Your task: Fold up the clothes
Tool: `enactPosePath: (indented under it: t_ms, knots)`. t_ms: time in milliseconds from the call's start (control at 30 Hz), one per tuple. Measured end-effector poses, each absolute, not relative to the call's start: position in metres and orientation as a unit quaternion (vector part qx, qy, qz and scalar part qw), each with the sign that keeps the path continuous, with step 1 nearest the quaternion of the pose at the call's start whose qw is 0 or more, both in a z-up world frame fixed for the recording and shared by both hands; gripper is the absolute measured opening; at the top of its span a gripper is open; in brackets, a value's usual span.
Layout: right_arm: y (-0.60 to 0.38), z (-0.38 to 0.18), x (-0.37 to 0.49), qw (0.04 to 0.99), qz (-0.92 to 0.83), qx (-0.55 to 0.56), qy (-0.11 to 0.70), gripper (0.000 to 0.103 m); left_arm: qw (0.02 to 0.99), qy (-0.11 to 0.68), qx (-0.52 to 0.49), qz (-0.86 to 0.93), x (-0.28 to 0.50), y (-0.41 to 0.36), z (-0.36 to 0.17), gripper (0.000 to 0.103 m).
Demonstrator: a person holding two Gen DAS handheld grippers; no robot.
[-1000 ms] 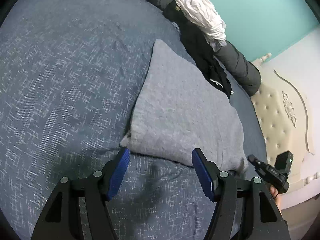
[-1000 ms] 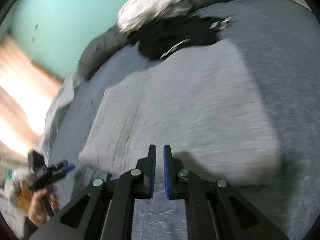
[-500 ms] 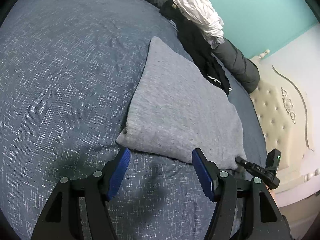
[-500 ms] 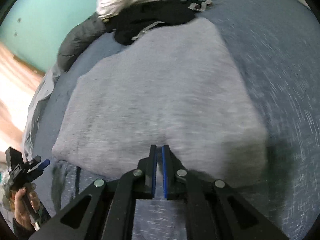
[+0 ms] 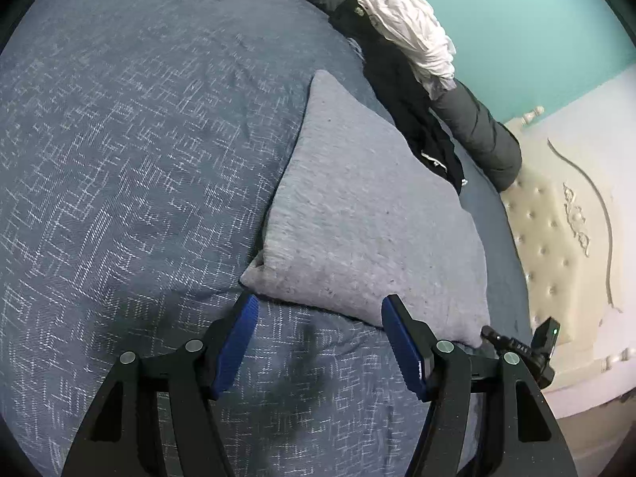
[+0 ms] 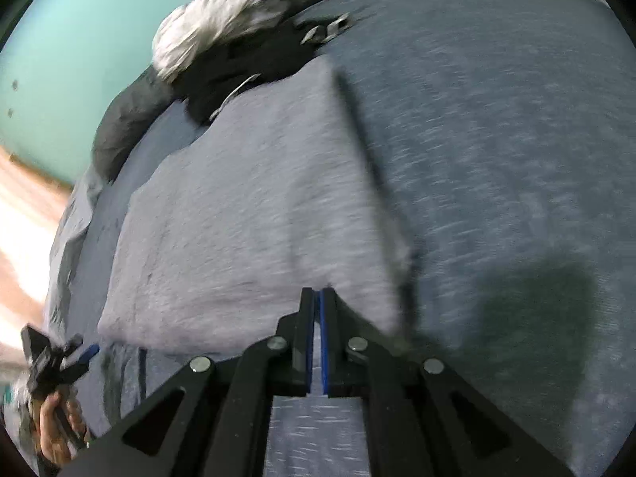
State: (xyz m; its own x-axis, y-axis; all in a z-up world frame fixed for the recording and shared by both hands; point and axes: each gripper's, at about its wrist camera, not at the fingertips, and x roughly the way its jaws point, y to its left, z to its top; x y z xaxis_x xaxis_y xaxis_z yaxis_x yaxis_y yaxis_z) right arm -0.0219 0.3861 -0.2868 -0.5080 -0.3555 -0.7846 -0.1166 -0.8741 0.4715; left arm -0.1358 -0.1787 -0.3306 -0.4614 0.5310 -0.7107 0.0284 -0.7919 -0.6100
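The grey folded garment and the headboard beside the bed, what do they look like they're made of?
Grey folded garment: probably soft knit or fleece, matte, with a fuzzy, pilled surface. Headboard: looks like cream padded leather or faux leather, slightly glossy, with button tufting; which one is unclear.

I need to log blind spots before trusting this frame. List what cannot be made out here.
- Right wrist view: motion blur smears the folded grey garment and white garment; whether the right gripper pinches fabric is unclear.
- Left wrist view: the black garment is partly hidden under the white one.
- Left wrist view: the left gripper hides the bedspread below.
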Motion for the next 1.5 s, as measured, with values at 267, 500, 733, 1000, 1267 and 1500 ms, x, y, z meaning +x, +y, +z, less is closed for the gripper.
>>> enactPosePath:
  t_ms: [267,500,733,1000,1267,1500]
  knots:
    - [0.408,-0.273,-0.012,0.077,-0.844,0.437,-0.303,0.003,0.155,-0.313,-0.507,0.788,-0.137,-0.173,-0.347,0.069]
    - [0.404,-0.288,0.001,0.098,-0.840,0.434,-0.310,0.003,0.138,-0.341,-0.507,0.780,-0.140,-0.168,-0.359,0.076]
    - [0.409,-0.294,0.007,0.109,-0.836,0.423,-0.332,0.003,0.111,-0.400,-0.490,0.767,-0.149,-0.170,-0.379,0.076]
    - [0.409,-0.297,0.005,0.114,-0.840,0.417,-0.329,0.003,0.098,-0.416,-0.448,0.786,-0.158,-0.167,-0.380,0.072]
    - [0.411,-0.299,0.004,0.118,-0.841,0.414,-0.328,0.003,0.102,-0.407,-0.417,0.806,-0.163,-0.165,-0.369,0.019]
    - [0.415,-0.297,0.006,0.119,-0.840,0.409,-0.336,0.003,0.152,-0.362,-0.380,0.838,-0.170,-0.135,-0.315,0.015]
